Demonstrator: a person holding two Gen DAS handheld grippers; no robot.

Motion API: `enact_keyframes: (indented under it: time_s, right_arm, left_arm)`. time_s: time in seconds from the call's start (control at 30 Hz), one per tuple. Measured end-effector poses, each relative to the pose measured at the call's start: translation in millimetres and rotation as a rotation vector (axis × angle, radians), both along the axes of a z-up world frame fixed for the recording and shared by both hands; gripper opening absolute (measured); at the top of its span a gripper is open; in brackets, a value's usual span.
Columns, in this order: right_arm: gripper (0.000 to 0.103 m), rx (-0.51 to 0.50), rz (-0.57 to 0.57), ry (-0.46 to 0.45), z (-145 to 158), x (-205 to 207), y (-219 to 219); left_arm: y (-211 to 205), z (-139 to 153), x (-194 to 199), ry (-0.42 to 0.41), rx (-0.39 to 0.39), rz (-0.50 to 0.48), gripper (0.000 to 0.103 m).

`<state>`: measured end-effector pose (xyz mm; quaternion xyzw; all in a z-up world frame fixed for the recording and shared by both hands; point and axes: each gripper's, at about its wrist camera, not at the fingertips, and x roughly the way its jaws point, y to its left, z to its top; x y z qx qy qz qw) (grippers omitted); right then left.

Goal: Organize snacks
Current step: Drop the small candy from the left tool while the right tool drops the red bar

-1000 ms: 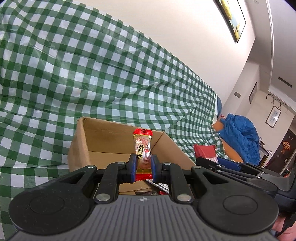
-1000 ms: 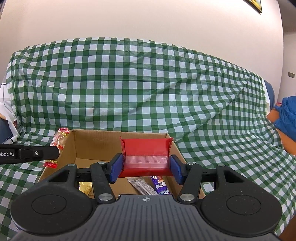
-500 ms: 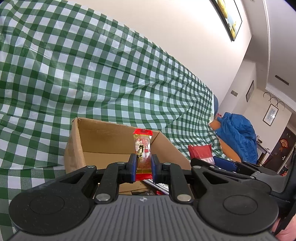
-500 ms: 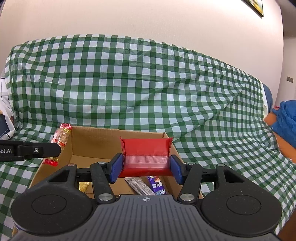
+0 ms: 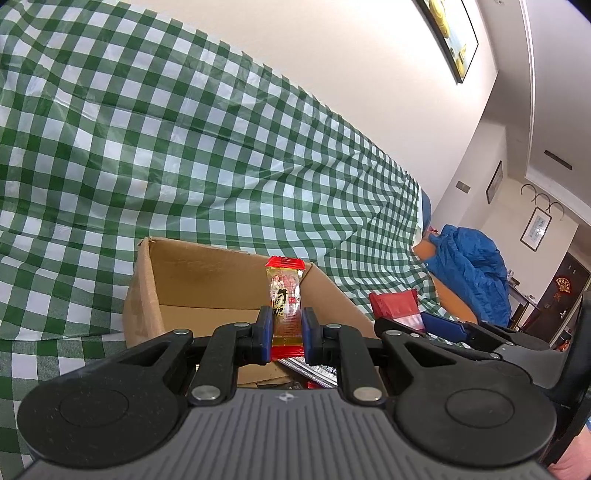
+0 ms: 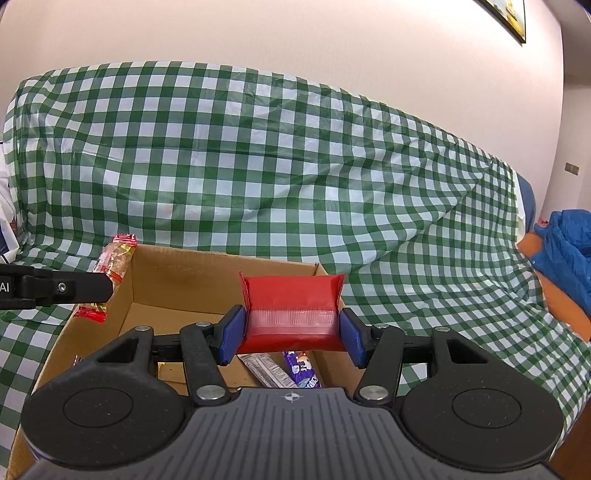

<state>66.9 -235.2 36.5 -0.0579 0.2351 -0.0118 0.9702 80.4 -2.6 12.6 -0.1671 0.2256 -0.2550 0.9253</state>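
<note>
L tool (image 5: 286, 332) pinches candy bar (image 5: 284, 299), R tool (image 6: 290, 334) red pouch (image 6: 291, 314), both above box (image 6: 221, 275) rim.

A green-and-white checked cloth (image 6: 280, 166) is draping over a sofa across the middle of the frame. A pale wall (image 6: 295, 33) is rising behind, a framed picture (image 5: 448, 35) hanging at upper right.

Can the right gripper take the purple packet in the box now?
Probably not: the right gripper is shut on the red pouch, so its fingers are occupied, though the purple packet lies uncovered below.
</note>
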Motion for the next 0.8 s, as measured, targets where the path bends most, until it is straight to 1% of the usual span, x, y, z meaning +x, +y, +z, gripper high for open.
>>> enact_keyframes:
  time_s: [0.4, 0.5, 0.57, 0.6, 0.63, 0.8]
  right_arm:
    - [0.057, -0.022, -0.001, -0.005, -1.3, 0.5, 1.3]
    - [0.059, -0.032, -0.01, -0.007, -0.7, 1.6, 0.2]
    - [0.065, -0.04, -0.028, 0.001, -1.4, 3.6, -0.6]
    - [0.074, -0.043, -0.039, 0.006, -2.1, 4.8, -0.6]
    - [0.08, -0.045, -0.052, 0.008, -2.3, 5.7, -1.7]
    - [0.081, -0.014, -0.063, 0.016, -3.6, 10.8, -6.3]
  left_arm:
    - [-0.8, 0.2, -0.5, -0.007, -0.003, -0.008, 0.017]
    - [1.4, -0.8, 1.1, 0.003, -0.022, -0.017, 0.017]
    - [4.9, -2.4, 3.4, 0.022, -0.047, -0.014, 0.019]
    - [6.6, -2.8, 4.2, 0.029, -0.054, -0.008, 0.021]
    - [7.9, -2.6, 4.5, 0.031, -0.056, 0.001, 0.023]
    - [12.7, 0.9, -2.4, 0.023, -0.041, 0.022, 0.024]
